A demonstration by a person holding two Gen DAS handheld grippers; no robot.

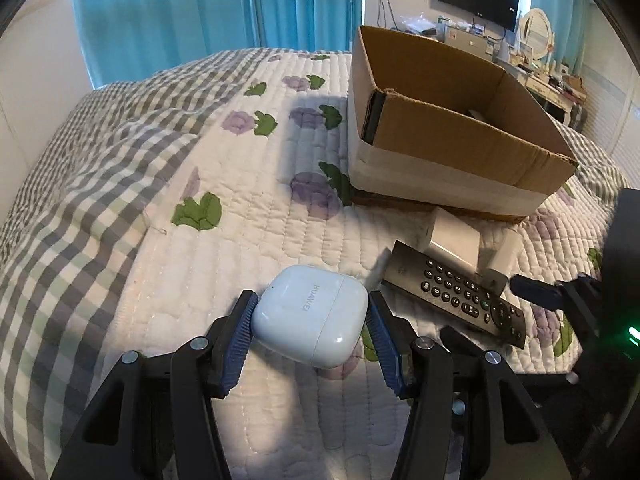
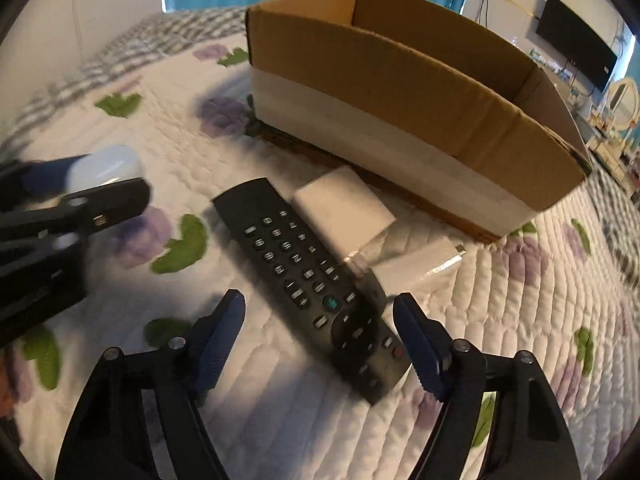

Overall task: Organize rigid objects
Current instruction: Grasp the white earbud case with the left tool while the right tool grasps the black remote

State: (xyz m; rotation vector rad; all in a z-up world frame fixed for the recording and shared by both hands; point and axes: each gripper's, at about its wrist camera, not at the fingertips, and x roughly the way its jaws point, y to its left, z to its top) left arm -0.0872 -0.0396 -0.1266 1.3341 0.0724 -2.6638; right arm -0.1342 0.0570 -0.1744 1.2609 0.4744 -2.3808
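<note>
Left wrist view: a white, rounded earbud case point(image 1: 310, 314) marked HUAWEI lies on the quilt point(image 1: 180, 264), squarely between the blue pads of the left gripper point(image 1: 309, 318) — the jaws close around it, though whether they grip is unclear. One black remote point(image 1: 456, 286), two small white blocks point(image 1: 454, 238) and one cardboard box point(image 1: 452, 160) lie beyond.

Right wrist view: the right gripper point(image 2: 320, 316) is spread wide over the remote's point(image 2: 312, 280) near end, not touching it. The case point(image 2: 106, 164) shows blurred at left — one remote, one box point(image 2: 400, 120).
</note>
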